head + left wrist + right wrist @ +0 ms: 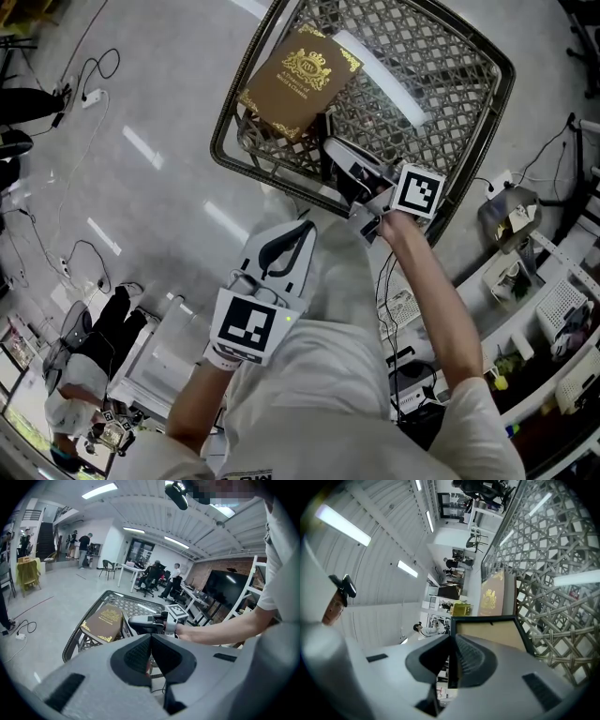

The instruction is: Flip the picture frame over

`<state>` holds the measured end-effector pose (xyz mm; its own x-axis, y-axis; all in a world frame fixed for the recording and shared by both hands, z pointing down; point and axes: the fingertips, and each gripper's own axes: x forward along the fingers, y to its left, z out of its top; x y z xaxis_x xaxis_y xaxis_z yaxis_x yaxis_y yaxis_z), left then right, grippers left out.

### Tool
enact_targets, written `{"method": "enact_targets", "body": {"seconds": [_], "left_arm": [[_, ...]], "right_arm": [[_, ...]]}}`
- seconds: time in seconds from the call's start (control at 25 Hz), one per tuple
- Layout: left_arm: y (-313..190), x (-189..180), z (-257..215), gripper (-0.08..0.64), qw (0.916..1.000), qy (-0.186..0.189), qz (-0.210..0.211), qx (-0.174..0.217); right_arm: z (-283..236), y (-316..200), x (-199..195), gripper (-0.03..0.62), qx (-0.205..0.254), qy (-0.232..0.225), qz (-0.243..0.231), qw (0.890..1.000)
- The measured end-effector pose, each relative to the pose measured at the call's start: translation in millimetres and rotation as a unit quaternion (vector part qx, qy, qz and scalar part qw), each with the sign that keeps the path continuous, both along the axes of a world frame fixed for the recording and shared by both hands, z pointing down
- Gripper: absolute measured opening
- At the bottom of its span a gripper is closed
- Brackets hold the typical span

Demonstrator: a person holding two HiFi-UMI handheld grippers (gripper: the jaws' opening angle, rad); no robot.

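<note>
A black picture frame (487,633) with a tan backing stands on edge in the right gripper view, above the woven lattice table (555,597). My right gripper (452,641) is shut on the frame's near edge. In the head view that gripper (342,167) sits at the table's near rim (225,127) and hides most of the frame. A brown box with a gold crest (300,80) lies tilted on the table's left part, beyond the frame (493,597). My left gripper (302,228) hangs close to my body, off the table, its jaws shut on nothing (150,641).
A power strip (91,97) and cables lie on the glossy floor to the left. Shelves with clutter (553,319) stand at the right. Desks, chairs and several people (157,576) are far off across the room.
</note>
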<state>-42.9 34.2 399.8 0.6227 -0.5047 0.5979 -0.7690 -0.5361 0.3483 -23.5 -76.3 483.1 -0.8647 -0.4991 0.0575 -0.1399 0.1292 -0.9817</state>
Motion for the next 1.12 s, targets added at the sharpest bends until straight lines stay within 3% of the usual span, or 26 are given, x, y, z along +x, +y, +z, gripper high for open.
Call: {"method": "enact_targets", "body": {"seconds": [0.72, 1.12], "left_arm": [[-6.3, 5.8, 1.9, 0.026, 1.0000, 0.001, 0.007, -0.001], [-9.3, 7.9, -1.8, 0.026, 1.0000, 0.005, 0.000, -0.007]], "right_arm": [[6.7, -7.6, 10.2, 0.055, -0.030, -0.020, 0.011, 0.999], [6.8, -8.5, 27.1, 0.061, -0.017, -0.004, 0.024, 1.000]]}}
